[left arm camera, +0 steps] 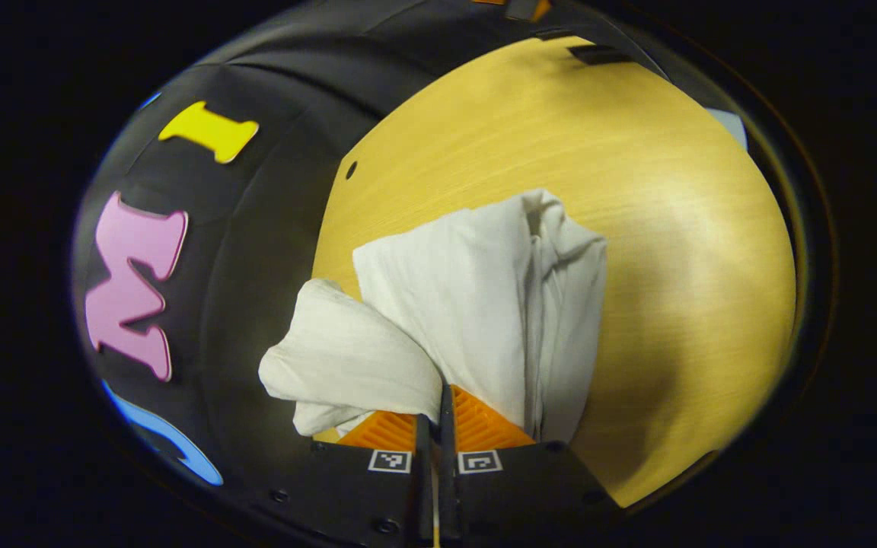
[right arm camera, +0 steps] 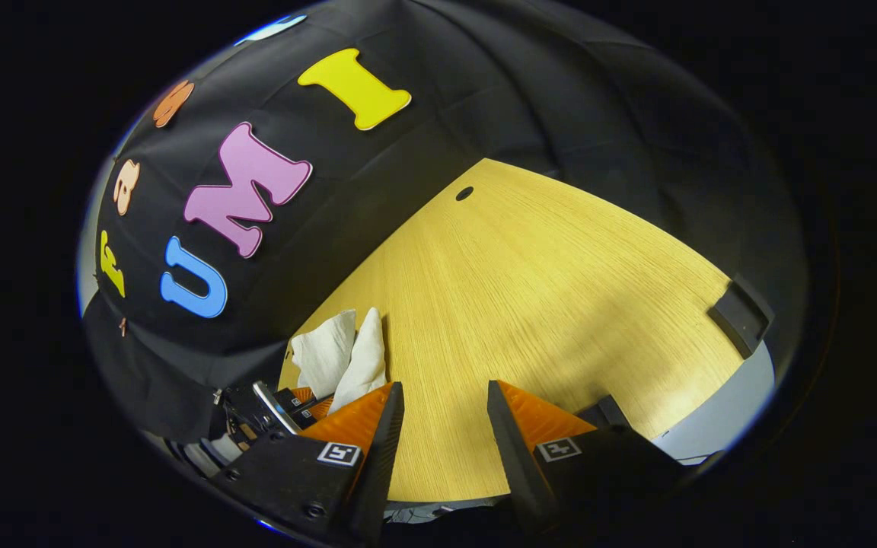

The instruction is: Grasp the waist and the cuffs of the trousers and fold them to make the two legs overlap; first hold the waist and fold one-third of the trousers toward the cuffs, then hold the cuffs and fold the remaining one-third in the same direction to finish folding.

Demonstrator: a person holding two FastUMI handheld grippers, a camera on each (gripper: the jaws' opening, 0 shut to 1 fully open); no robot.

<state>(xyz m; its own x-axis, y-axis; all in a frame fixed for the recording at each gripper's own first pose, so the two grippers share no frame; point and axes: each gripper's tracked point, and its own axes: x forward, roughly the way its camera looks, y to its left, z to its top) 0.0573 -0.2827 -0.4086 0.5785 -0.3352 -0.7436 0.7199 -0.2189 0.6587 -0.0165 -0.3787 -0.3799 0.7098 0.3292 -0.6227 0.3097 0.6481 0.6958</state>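
Trousers: the trousers [left arm camera: 476,304] lie bunched and partly folded near the tabletop's [left arm camera: 674,251] far-left edge, close to the black wall; a rounded lump of cloth hangs toward that edge.
Left gripper: the left gripper [left arm camera: 434,411] has its fingers drawn together, with white cloth pinched between them, so it looks clamped on the trousers.
Right gripper: the right gripper [right arm camera: 444,426] has its fingers wide apart over bare tabletop, holding nothing, well apart from the trousers.
Step in hand: probably one of the thirds folds, with one side held alone.
Doing it well: I'd bring the right gripper to the matching corner first, then carry both across level and lay the layer flat, so the edges line up and the lump smooths out.
Hard to make out: whether the held end is waist or cuffs; how many layers are stacked; how much cloth sits between the fingers. In the right gripper view the trousers are small and partly behind a finger.
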